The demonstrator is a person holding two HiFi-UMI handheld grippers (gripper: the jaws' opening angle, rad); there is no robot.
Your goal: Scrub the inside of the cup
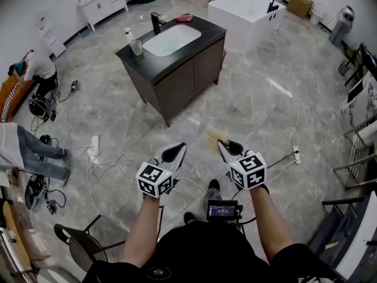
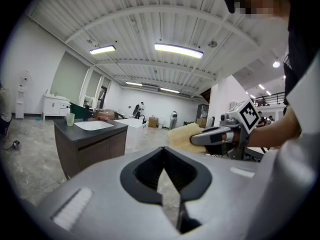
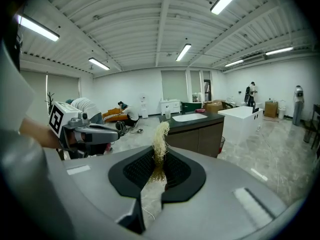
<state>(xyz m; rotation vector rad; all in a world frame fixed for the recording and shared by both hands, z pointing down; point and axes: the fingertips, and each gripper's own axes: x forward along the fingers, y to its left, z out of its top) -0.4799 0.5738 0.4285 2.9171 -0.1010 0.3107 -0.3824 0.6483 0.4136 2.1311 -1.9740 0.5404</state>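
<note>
Cup (image 1: 136, 47), pale green, stands upright on the dark countertop (image 1: 203, 29) of a free-standing vanity cabinet (image 1: 188, 75), at the corner left of the white sink basin (image 1: 171, 40) and just beside a white bottle (image 1: 128, 36). What it holds cannot be told from here. A black faucet (image 1: 155, 22) rises at the basin's far edge. Both grippers are well apart from the cup, held out over the marble floor (image 1: 247, 99). The left gripper (image 1: 174, 153) has its jaws pressed together with nothing between them. The right gripper (image 1: 227, 148) is clamped on a straw-coloured fibrous scrubber (image 1: 215, 136) that sticks out past its tips. Open floor lies between the person and the cabinet's near corner. Cables and a power strip (image 1: 94, 144) trail at the left, and a chair (image 1: 79, 246) stands low on the left.
</note>
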